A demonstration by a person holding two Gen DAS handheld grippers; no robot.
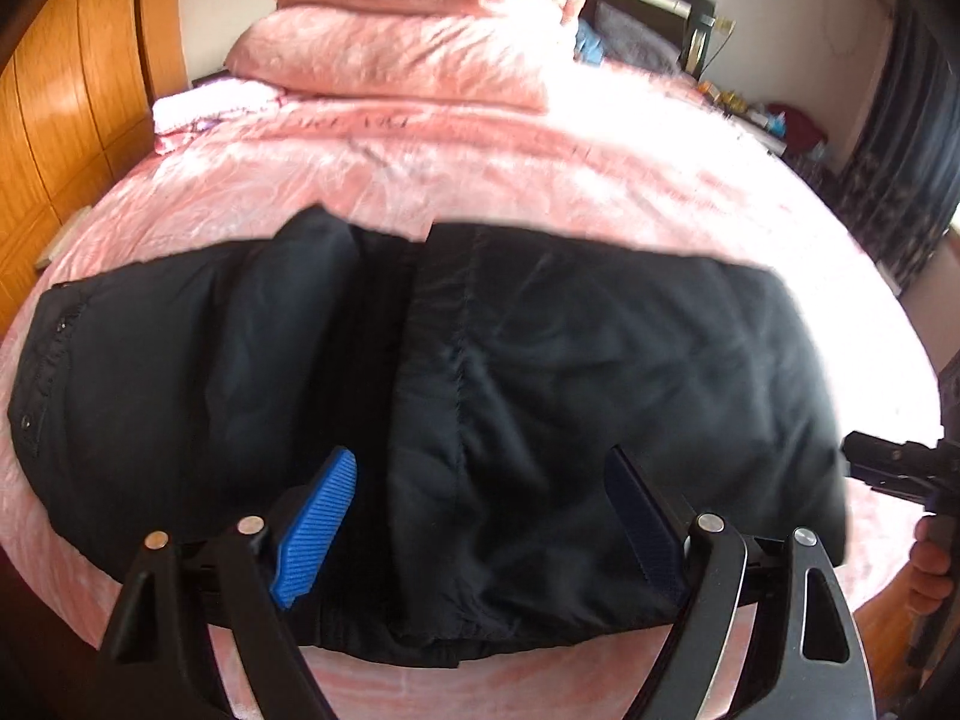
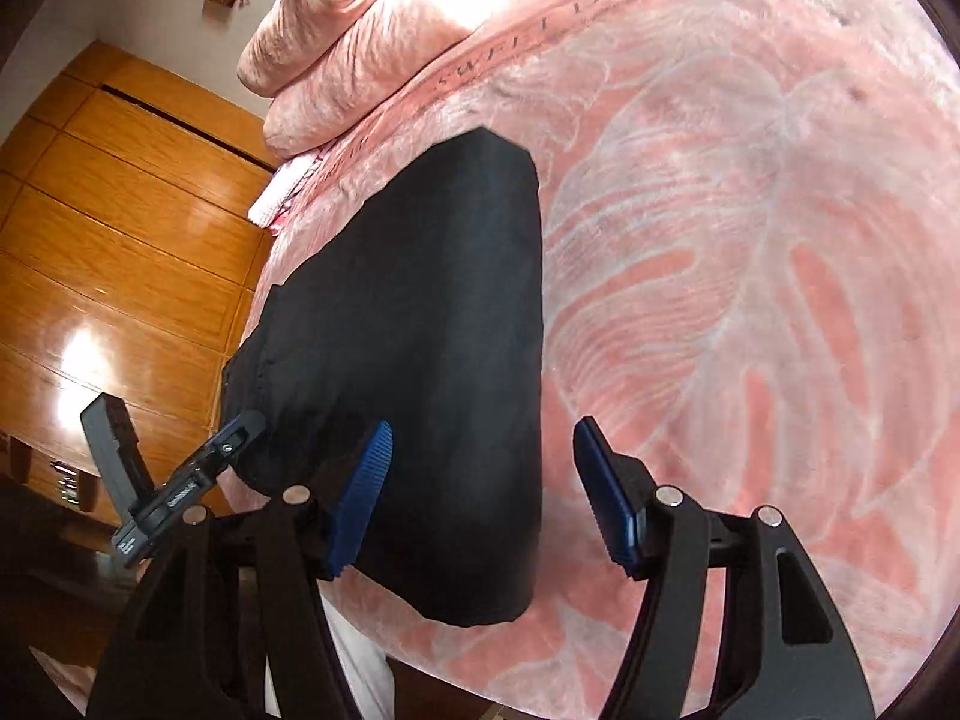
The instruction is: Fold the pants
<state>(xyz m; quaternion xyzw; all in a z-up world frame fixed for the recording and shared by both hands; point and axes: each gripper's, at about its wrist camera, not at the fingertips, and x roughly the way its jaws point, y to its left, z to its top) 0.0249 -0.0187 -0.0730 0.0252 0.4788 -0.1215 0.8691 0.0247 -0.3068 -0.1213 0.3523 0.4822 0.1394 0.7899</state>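
One pair of black pants lies folded on one pink bed, under two wide, empty grippers, left and right.

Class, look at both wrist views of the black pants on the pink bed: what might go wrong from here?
1. The pants lie close to the near edge of the bed, so a tug might slide them off.
2. Both the left gripper and the right gripper are open with nothing gripped; closing now could pinch one puffy layer only.
3. The fold looks bulky and may spring open.
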